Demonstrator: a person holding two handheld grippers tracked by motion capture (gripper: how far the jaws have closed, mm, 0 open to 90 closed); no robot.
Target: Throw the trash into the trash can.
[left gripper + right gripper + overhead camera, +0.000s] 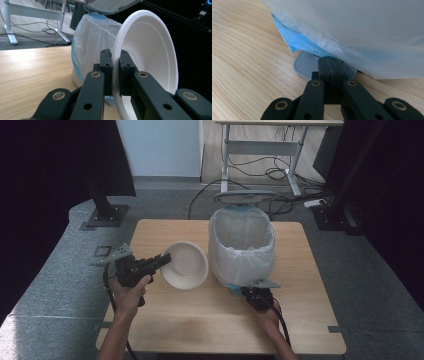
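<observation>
Wooden table (200, 315) on grey carpet (45, 285), desk (260, 140) behind.

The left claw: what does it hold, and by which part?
The left claw grips the white foam bowl by its rim, one jaw inside and one outside.

Bare table (200, 320) lies open across the lower centre and far left; the lined bin (241, 247) with raised lid (245, 196) blocks centre-right, the bowl (184, 265) just beside it.
</observation>
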